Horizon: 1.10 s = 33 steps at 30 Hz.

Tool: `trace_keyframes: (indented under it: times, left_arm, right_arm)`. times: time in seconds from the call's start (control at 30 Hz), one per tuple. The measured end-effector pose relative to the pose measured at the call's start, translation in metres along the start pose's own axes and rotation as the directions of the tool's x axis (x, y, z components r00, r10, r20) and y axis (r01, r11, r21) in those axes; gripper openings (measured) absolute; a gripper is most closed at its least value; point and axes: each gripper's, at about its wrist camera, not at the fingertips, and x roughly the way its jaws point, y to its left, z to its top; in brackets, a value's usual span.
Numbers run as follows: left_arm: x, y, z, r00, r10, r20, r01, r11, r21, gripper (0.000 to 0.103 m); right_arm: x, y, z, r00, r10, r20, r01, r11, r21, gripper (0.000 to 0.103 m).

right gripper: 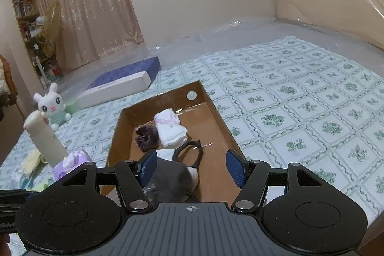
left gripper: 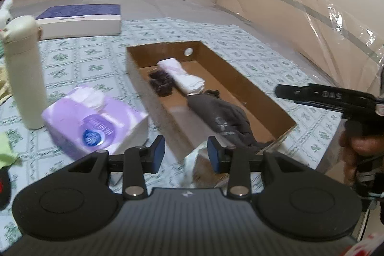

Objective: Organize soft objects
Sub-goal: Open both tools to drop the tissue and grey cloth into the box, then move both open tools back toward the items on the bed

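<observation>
Black plastic gripper parts are filling the bottom of both pictures. In the left wrist view, the left gripper [left gripper: 186,151] is sitting at the bottom middle, and its blue fingers [left gripper: 159,148] are standing a little way apart with nothing pinched between them. Behind the gap, a crumpled white piece of something soft [left gripper: 192,157] is lying at the near end of the box; what it is cannot be made out.

In the right wrist view, the right gripper [right gripper: 192,168] is hanging over the near end of the long brown cardboard box [right gripper: 220,121]. Its blue fingers [right gripper: 236,168] are standing wide, and they are not squeezing anything. A dark grey cloth bundle [right gripper: 170,180] is lying in the box right below them, with a black strap loop [right gripper: 189,152] sticking out toward the middle of the frame.

Further up in the box, a rolled white towel [right gripper: 170,127] is lying beside a dark purple fuzzy scrunchie [right gripper: 147,137], and they are touching. The box is sitting on a bed with a white and green flower sheet [right gripper: 300,112].

At the left of the frame, a tall cream bottle [right gripper: 44,138] is standing upright near a purple tissue pack [right gripper: 72,161]. A white toy bunny [right gripper: 51,106] is sitting behind the bottle. A flat blue and white box [right gripper: 120,84] is lying at the upper left of the bed.

In the left wrist view, the right gripper [left gripper: 312,97] is showing at the right edge, held by a hand [left gripper: 357,148].
</observation>
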Motion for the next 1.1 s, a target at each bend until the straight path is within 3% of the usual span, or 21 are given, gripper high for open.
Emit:
trace_keyframes:
  times: [0.53,1.1]
  left_arm:
    - [-0.056,0.030,-0.035,0.997,0.073,0.006,-0.073,0.997,-0.029,0.034]
    - [-0.113,0.060,-0.089,0.994,0.111,-0.019,-0.112,0.992,-0.050,0.034]
  right_arm:
    - [-0.053,0.037,-0.039,0.999,0.034,-0.001,-0.033,0.999,0.041,0.063]
    - [-0.080,0.108,-0.118,0.990,0.013,-0.140,-0.020,0.999,-0.049,0.064]
